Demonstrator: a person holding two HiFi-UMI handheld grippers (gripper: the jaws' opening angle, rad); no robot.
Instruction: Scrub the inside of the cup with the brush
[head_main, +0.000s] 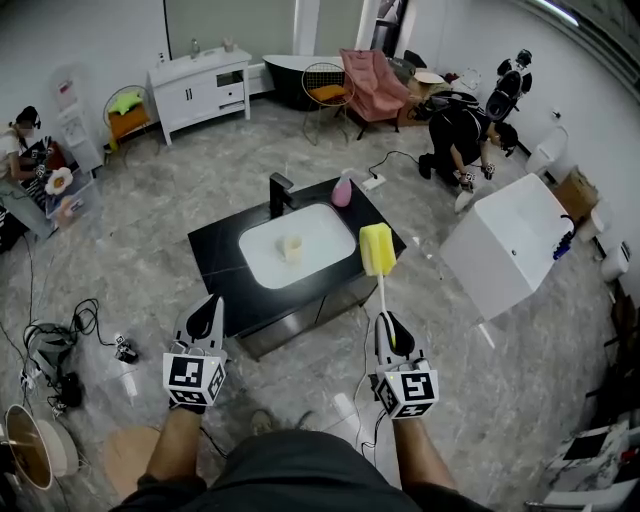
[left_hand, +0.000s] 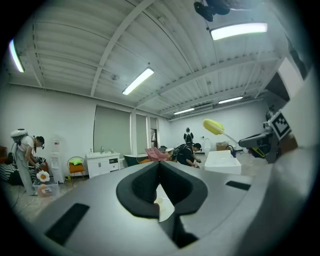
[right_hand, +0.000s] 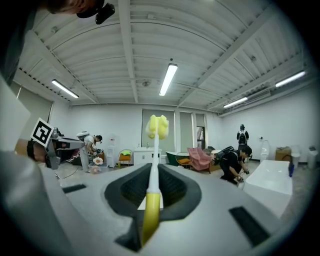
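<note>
Cup (head_main: 291, 248) in sink (head_main: 322, 232), faucet (head_main: 280, 193) behind (bottle (head_main: 342, 190) right of faucet).

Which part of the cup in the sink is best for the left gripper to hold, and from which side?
Probably the wall of the cup near its rim, from above-left: it seems upright in the sunken basin, and its mouth must stay free for the brush.

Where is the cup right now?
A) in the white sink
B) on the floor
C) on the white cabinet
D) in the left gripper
A: the cup stands inside the white sink set in the black counter.
</note>
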